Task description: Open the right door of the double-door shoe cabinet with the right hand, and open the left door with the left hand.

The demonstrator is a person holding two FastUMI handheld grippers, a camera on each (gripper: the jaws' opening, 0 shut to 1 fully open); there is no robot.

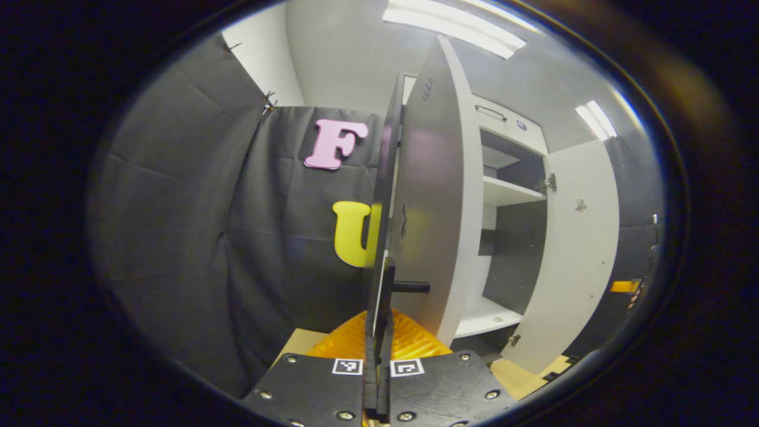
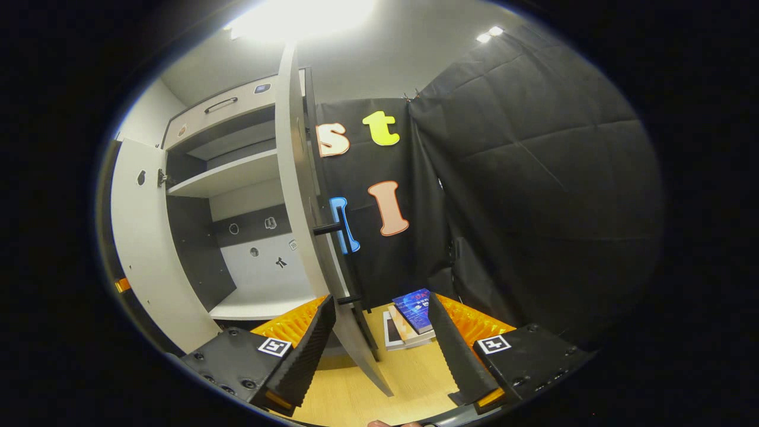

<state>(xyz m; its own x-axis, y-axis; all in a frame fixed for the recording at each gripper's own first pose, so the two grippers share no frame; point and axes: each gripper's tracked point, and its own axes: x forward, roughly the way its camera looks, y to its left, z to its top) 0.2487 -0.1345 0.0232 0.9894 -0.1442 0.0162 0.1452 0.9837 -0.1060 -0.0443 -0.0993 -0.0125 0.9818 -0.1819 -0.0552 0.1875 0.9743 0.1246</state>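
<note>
Your left gripper (image 1: pixel 379 350) clenches the left white door's black bar handle (image 1: pixel 382 296); your right gripper (image 2: pixel 379 350) gapes, released, straddling the right white door (image 2: pixel 302 196).

Left door's handle (image 1: pixel 388 296) half hidden behind the left tool's fingers (image 1: pixel 379 362).
</note>
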